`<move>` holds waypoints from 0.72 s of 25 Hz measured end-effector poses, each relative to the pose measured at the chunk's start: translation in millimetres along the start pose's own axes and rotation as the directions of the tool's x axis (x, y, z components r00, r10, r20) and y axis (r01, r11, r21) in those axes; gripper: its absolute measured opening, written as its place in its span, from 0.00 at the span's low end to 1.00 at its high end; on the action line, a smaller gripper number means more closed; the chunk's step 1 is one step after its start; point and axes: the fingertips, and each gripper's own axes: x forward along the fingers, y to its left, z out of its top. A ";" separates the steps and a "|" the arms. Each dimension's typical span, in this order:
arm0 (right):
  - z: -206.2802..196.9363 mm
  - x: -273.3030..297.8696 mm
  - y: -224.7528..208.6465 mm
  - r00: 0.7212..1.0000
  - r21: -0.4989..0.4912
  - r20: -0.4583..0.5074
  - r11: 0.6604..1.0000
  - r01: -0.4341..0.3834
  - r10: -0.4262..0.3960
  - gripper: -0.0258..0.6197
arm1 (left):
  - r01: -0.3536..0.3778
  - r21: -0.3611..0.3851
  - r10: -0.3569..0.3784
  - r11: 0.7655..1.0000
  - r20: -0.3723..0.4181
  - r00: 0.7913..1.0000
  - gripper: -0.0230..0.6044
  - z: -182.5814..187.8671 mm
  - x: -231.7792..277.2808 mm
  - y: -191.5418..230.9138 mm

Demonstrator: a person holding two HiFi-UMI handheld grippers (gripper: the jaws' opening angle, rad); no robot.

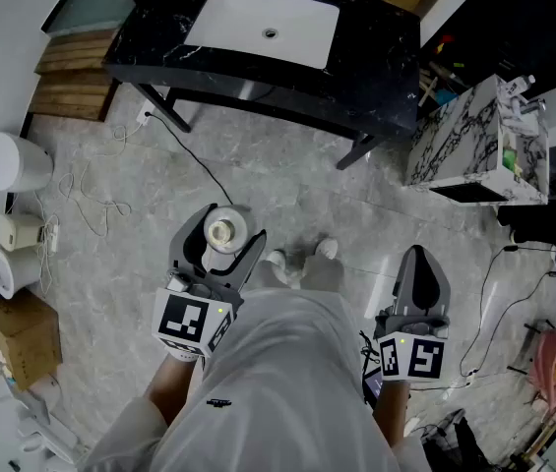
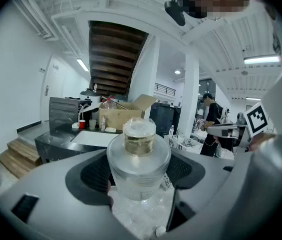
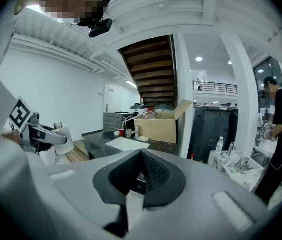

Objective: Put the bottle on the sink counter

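A clear glass bottle (image 1: 223, 232) with a gold neck and a clear cap stands upright between the jaws of my left gripper (image 1: 220, 247), which is shut on its body and carries it above the floor. In the left gripper view the bottle (image 2: 139, 159) fills the middle, with both pads against its sides. My right gripper (image 1: 419, 256) is shut and holds nothing; in the right gripper view its jaws (image 3: 141, 159) meet. The black sink counter (image 1: 376, 57) with its white basin (image 1: 268, 28) lies ahead, some way off, and appears as the counter (image 2: 56, 136) beyond the bottle.
A marble-patterned cabinet (image 1: 464, 136) stands right of the counter. Wooden steps (image 1: 71, 77) are at its left. White appliances (image 1: 7, 160), a cardboard box (image 1: 17, 332) and loose cables (image 1: 91, 195) line the left side. A person (image 2: 211, 119) stands far off on the right.
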 end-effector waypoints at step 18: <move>11.9 -76.2 30.9 0.989 0.080 0.132 0.993 -0.084 0.073 0.05 | 0.042 0.061 -0.045 0.997 0.040 0.998 0.57 4.7 -68.8 -77.5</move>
